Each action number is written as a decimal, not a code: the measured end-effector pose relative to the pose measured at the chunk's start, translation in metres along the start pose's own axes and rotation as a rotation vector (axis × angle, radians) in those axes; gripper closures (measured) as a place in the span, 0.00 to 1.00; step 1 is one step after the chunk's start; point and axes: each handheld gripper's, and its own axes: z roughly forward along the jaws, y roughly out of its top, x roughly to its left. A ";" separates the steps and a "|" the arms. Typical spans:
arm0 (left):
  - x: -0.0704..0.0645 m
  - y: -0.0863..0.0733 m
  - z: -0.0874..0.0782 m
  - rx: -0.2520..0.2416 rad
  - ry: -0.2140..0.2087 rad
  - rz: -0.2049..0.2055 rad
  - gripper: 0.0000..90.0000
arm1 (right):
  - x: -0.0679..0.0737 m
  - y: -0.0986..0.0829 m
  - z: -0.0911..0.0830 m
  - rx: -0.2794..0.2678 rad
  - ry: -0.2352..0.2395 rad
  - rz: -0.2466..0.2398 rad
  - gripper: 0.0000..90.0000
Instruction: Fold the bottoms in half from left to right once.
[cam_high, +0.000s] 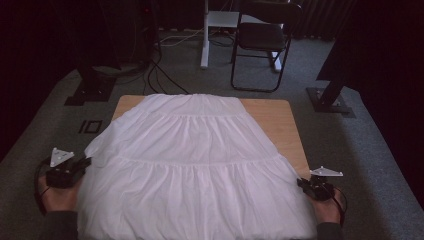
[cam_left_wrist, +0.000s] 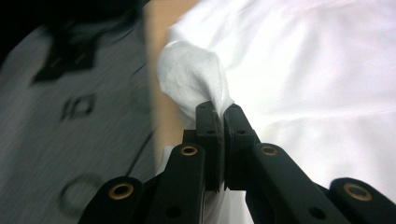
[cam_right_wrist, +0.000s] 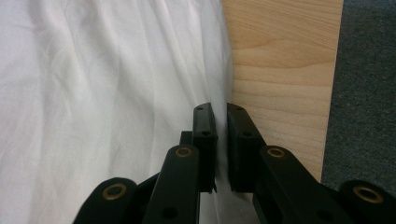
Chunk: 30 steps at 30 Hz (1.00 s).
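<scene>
A white tiered skirt (cam_high: 195, 160) lies spread flat over a light wooden table (cam_high: 275, 115), its wide hem toward me. At the skirt's left edge my left gripper (cam_high: 85, 162) is shut on a pinched fold of the fabric (cam_left_wrist: 196, 70), which lifts up into its jaws (cam_left_wrist: 222, 109). At the right edge, my right gripper (cam_high: 302, 183) has its jaws closed to a thin gap (cam_right_wrist: 220, 108) around the skirt's side edge (cam_right_wrist: 93, 93), beside bare tabletop (cam_right_wrist: 280, 56). A hand holds each gripper at the table's near corners.
Grey carpet surrounds the table. A black chair (cam_high: 262, 40) and a white desk leg (cam_high: 204, 35) stand beyond the far edge. Black stand bases sit at far left (cam_high: 90, 90) and far right (cam_high: 330, 100). Cables (cam_high: 160, 75) run across the floor.
</scene>
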 end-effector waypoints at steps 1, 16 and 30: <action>-0.010 0.009 -0.004 -0.022 -0.051 0.025 0.97 | 0.000 0.000 0.000 0.000 0.002 0.001 0.93; -0.268 0.129 0.029 -0.161 -0.879 0.407 0.98 | 0.001 0.001 0.002 -0.006 0.004 0.001 0.95; -0.295 0.106 0.090 -0.013 -0.742 0.436 0.60 | 0.031 0.023 -0.016 -0.033 -0.092 -0.047 0.52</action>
